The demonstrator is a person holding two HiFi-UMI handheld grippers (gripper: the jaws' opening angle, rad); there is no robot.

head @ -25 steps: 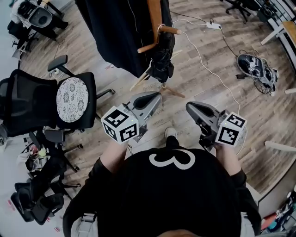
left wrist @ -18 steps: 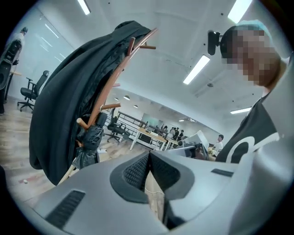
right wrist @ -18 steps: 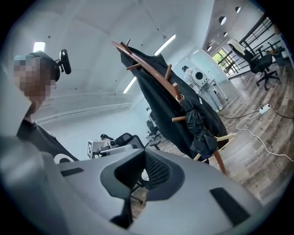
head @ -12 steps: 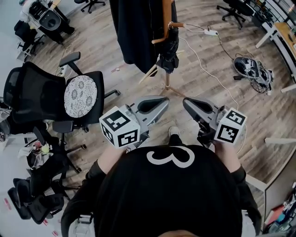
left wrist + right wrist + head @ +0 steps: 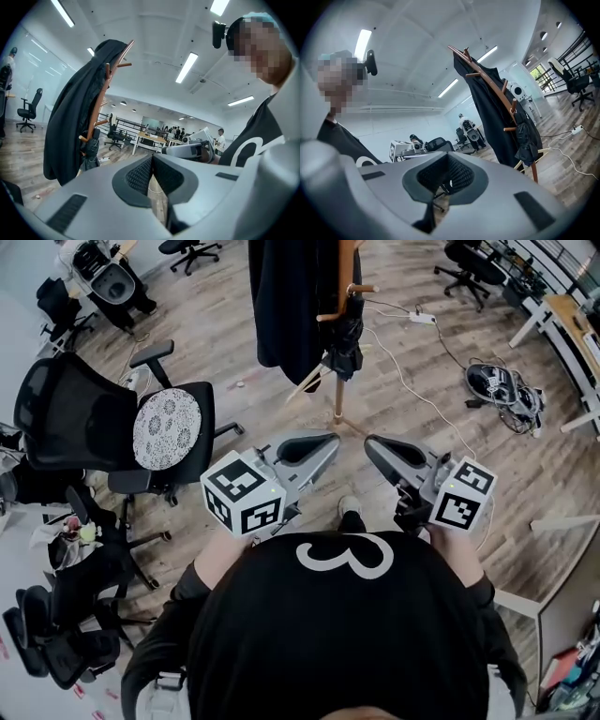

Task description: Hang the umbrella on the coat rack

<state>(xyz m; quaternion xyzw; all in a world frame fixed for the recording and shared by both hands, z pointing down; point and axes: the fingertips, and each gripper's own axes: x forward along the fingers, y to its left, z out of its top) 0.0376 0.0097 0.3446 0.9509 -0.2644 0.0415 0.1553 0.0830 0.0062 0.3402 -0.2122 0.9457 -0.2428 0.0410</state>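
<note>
At 12 o'clock from both grippers, head view: umbrella (image 5: 343, 338) hangs folded on a coat rack (image 5: 346, 277) peg, long axis vertical, well apart. Left gripper (image 5: 326, 439) is marginally nearer than right gripper (image 5: 373, 443). Both have jaws pressed together, empty.

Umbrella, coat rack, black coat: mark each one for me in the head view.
umbrella (image 5: 343, 341), head view, on its folded black canopy.
coat rack (image 5: 338, 397), head view, on the wooden pole below the umbrella.
black coat (image 5: 284, 296), head view, on the middle of the hanging cloth.
</note>
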